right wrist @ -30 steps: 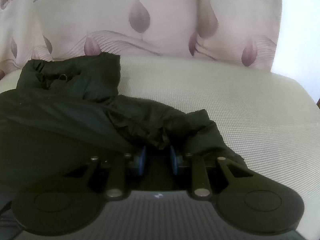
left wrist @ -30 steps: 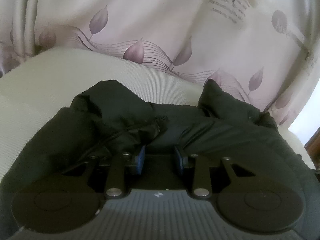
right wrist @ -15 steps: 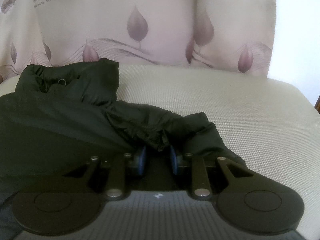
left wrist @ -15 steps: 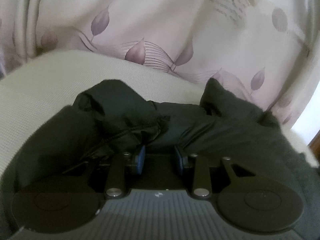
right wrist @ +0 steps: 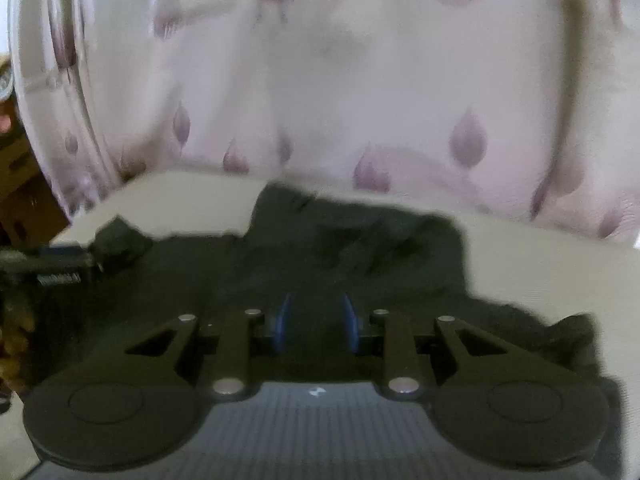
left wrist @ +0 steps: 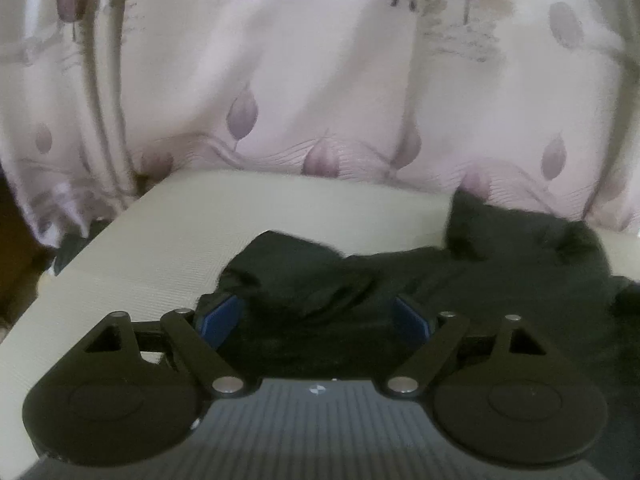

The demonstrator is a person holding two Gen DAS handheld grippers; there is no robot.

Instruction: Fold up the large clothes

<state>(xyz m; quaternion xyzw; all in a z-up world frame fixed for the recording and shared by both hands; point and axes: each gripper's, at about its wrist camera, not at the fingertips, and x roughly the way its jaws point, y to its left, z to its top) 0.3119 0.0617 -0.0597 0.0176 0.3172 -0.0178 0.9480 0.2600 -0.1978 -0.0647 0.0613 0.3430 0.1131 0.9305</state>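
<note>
On the cream ribbed cushion [left wrist: 132, 248], your left gripper [left wrist: 316, 320] is opening off the dark crumpled garment [left wrist: 500, 280], fold released. Your right gripper [right wrist: 316, 322] is narrow; I can't tell if it pinches cloth. Next, regrip an edge.

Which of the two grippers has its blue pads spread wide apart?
The left gripper: its blue pads stand wide and are opening over the dark garment. The right gripper keeps its pads close together.

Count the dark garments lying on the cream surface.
1. A single dark garment is spread over the cream surface, in front of the curtain, reaching under both grippers. Blur and bunched folds could hide a second piece.
</note>
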